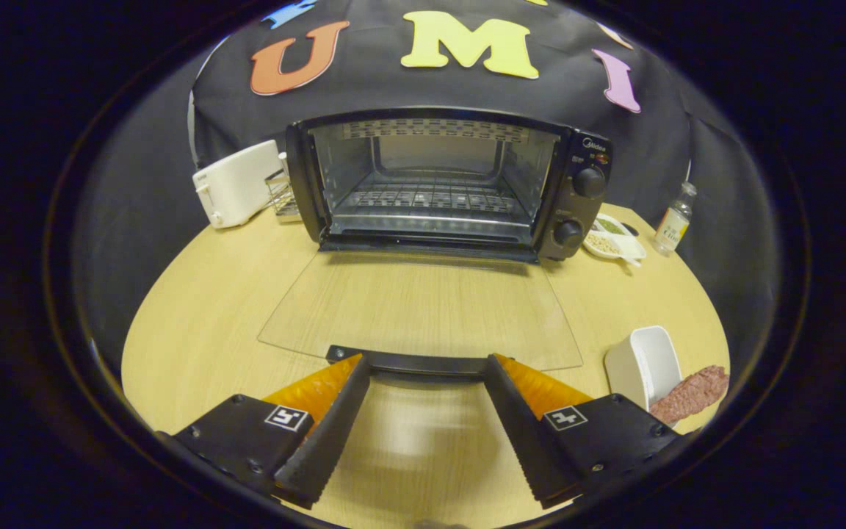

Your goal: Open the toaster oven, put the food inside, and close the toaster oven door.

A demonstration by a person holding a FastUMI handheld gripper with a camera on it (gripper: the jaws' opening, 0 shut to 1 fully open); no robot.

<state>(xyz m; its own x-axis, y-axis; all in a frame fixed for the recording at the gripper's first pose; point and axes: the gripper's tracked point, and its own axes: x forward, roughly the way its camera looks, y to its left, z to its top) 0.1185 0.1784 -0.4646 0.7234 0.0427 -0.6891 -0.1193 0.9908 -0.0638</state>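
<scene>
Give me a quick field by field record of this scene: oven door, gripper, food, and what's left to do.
oven: toaster oven, rack bare
door: glass door fully down, flat over the table
gripper: gripper open, fingertips at the door handle, not pressing it
food: meat patty beside a white dish, right of the fingers
remaining: load food, close door

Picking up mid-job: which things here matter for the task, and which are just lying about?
Job: toaster oven, its glass door lying open, meat on white dish, hand-held gripper open at the door handle.
Lying about: white toaster, bottle, seasoning dish.
</scene>
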